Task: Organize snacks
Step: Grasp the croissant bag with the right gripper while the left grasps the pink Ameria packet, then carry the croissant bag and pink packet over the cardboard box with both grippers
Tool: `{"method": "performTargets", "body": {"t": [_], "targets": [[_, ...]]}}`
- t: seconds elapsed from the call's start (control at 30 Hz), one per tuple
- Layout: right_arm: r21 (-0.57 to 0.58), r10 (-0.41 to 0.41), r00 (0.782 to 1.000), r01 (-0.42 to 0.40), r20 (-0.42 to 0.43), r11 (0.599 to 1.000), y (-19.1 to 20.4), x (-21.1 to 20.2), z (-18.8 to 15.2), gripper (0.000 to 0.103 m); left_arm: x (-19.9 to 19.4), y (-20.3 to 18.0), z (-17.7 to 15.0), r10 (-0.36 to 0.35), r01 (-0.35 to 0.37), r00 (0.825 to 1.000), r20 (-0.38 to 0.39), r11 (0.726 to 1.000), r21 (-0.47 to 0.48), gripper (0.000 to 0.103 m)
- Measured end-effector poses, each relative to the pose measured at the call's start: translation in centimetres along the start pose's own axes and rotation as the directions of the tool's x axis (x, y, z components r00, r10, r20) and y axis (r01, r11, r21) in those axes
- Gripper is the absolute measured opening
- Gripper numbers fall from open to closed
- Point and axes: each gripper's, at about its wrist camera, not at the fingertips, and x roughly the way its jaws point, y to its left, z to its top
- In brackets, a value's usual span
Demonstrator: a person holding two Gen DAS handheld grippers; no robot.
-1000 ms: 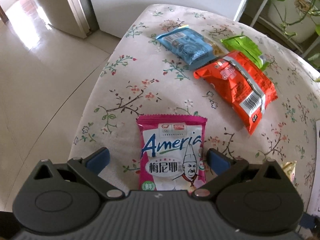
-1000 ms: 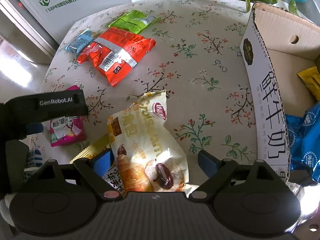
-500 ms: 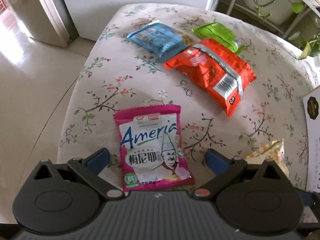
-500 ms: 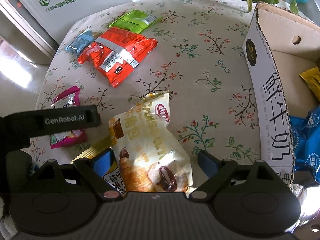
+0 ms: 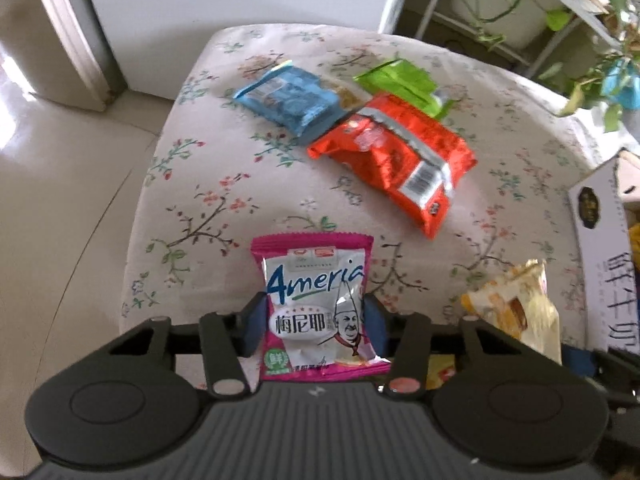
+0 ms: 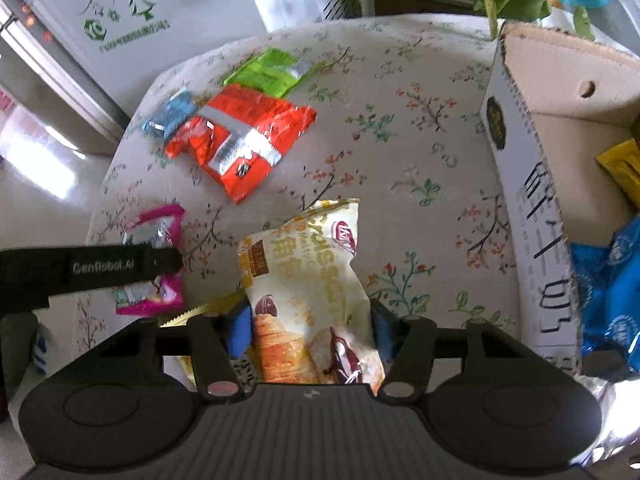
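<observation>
The left gripper [image 5: 314, 322] clamps the pink Ameria snack packet [image 5: 316, 304] by both sides, near the front edge of the floral tablecloth [image 5: 208, 184]. The right gripper [image 6: 312, 330] pinches a croissant packet [image 6: 310, 292] (cream and yellow wrapper). An orange packet [image 5: 394, 158], blue packet [image 5: 290, 98] and green packet [image 5: 398, 80] lie clustered farther back. The cardboard box [image 6: 528, 184] stands at the right.

A home room is showing here: ahead of the tongs a floral tablecloth [image 5: 224, 184] is covering the table, with potted plants [image 5: 520, 4] and a tiled floor [image 5: 52, 200] beyond.
</observation>
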Motion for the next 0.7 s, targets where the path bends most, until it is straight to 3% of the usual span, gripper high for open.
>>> {"method": "performTargets", "body": {"t": [0.37, 0.7], "targets": [[0.032, 0.046, 0.993, -0.049, 0.112, 0.998, -0.1, -2.8, 0.7, 0.064, -3.2, -1.5, 0.5, -0.031, 0.016, 0.989, 0.142, 0.994, 0.107, 0.049], [0.043, 0.062, 0.981, -0.071, 0.184, 0.997, -0.9, -4.9, 1.0, 0.064, -4.4, -2.2, 0.8, -0.050, 0.032, 0.984, 0.170, 0.994, 0.107, 0.049]]}}
